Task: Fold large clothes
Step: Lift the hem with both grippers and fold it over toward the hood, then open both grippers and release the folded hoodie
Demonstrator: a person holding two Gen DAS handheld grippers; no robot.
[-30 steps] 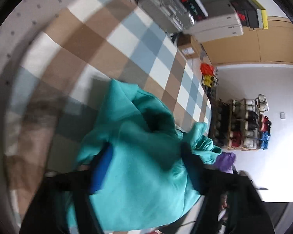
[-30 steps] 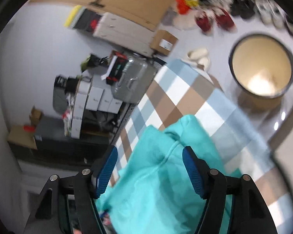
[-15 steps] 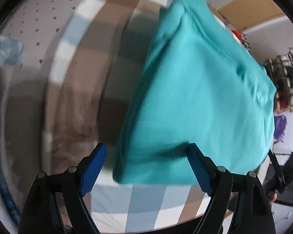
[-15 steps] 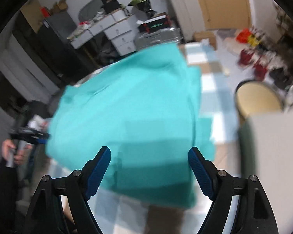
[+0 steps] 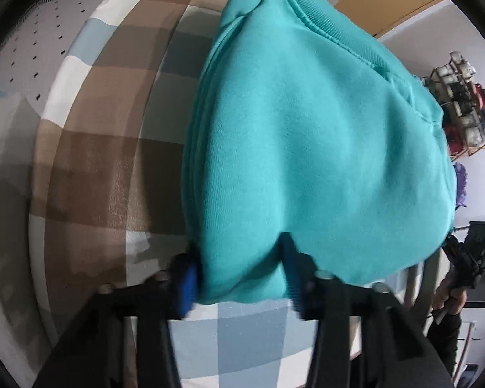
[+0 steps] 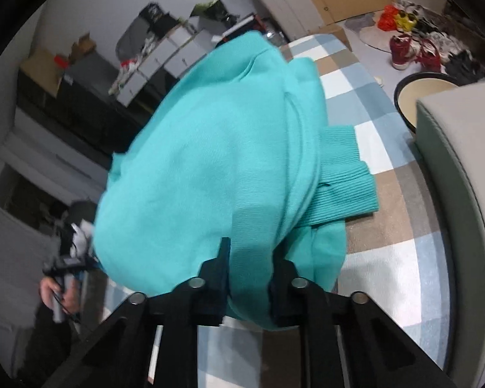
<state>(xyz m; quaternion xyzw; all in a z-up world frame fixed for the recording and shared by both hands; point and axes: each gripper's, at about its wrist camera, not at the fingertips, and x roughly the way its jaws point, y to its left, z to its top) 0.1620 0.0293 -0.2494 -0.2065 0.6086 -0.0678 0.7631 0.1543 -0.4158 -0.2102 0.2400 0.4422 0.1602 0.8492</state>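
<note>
Left wrist view: a checked blanket (image 5: 90, 174) in brown, blue and white is covering the bed, and a teal fleece sweatshirt (image 5: 307, 148) is lying folded near its front edge, stretching away from both tongs. The left gripper (image 5: 239, 278) has just been closing and is pinching the near hem at one corner; the right gripper (image 6: 247, 278) likewise, clamping the other. A ribbed cuff (image 6: 342, 174) is sticking out sideways.

The teal sweatshirt (image 5: 307, 135) is soft matt fleece cloth, its cuff (image 6: 342, 174) ribbed knit. The checked bed cover (image 5: 106, 168) looks like matt, slightly fuzzy woven cloth.
</note>
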